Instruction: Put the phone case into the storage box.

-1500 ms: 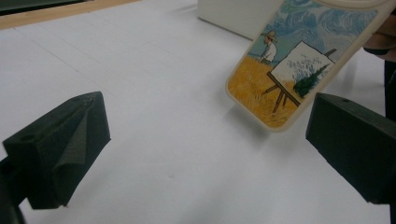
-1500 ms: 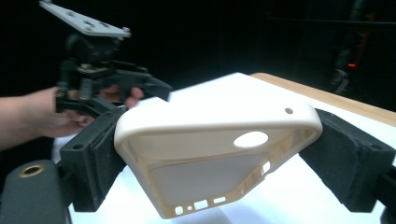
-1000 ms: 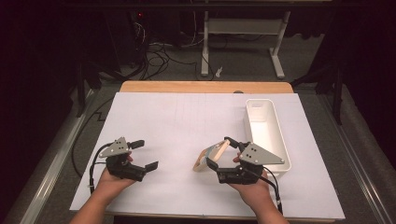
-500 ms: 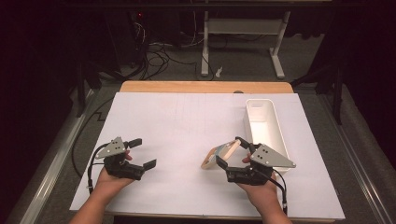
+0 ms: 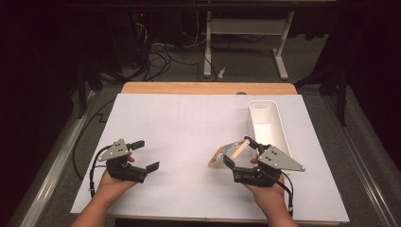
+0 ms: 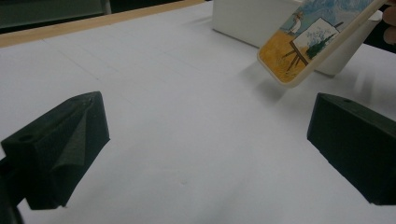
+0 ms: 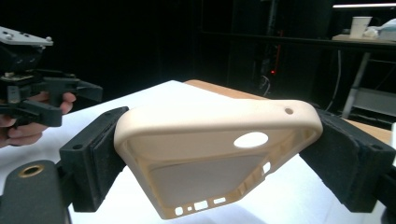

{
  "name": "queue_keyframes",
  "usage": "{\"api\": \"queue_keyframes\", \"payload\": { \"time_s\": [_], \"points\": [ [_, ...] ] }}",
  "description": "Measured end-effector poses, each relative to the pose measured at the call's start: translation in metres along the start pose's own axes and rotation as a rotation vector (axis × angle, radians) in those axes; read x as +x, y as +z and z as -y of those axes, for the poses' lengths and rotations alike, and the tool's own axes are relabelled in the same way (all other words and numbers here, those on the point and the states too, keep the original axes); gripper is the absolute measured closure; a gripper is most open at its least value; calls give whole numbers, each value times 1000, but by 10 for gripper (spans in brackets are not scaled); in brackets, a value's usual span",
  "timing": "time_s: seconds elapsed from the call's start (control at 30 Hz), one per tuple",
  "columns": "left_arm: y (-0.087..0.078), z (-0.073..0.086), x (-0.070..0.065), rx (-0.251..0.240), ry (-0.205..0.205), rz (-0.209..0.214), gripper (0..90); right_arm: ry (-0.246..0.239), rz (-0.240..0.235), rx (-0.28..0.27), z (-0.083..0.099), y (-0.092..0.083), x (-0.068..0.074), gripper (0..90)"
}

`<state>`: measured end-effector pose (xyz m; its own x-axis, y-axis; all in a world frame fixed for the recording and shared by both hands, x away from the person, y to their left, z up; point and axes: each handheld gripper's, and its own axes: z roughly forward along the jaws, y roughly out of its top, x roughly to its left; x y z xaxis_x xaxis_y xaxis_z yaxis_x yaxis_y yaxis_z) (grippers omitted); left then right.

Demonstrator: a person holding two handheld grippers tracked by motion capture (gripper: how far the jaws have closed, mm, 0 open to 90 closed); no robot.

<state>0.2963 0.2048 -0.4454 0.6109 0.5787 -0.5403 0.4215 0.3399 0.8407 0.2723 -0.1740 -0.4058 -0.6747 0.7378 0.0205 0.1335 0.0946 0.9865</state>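
Jaws of the right gripper (image 5: pixel 239 153) clamp a phone case (image 7: pixel 215 154) across its width, black foam-like pads pressing both long edges. Cream, matte, rubbery-looking shell with rounded corners; the right gripper view looks into its hollow inner side: oval camera cutout, a small round hole near the top edge, a row of little rectangular port slots along the bottom edge. Outer face, seen in the left gripper view (image 6: pixel 317 39), carries a glossy printed painting: orange-yellow field, blue sky, a small figure at an easel. Case is held tilted, one corner dipping towards the table without touching it, shadow underneath.

Left gripper (image 5: pixel 144 155) has its jaws wide apart with nothing between them; blocky black pads, wedge-shaped, slightly grainy surface. It sits low over the sheet at the left of the high view, well apart from the case. Grey three-cornered metal plates top both grippers, black cables trailing back by the wrists.

White bin (image 5: pixel 267 123) is long, narrow, rectangular with rounded rim, smooth plastic, standing just beyond and right of the right gripper, near the case but not touching it. White paper sheet (image 5: pixel 189 123) is flat, matte, faint pencil lines, covering most of a light wooden tabletop (image 5: pixel 208 88) whose bare strip shows at the far edge.
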Motion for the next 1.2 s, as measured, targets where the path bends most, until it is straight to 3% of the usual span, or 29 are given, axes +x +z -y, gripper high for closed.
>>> {"api": "queue_keyframes", "payload": {
  "time_s": [0.23,1.2],
  "points": [
    [-1,-2,1,-17,-1,-7,3,3,21,-5,-1,-2,-4,125],
    [1,2,1,0,31,-20,3,1,72,-74,-17,-22,-16,126]
  ]
}}
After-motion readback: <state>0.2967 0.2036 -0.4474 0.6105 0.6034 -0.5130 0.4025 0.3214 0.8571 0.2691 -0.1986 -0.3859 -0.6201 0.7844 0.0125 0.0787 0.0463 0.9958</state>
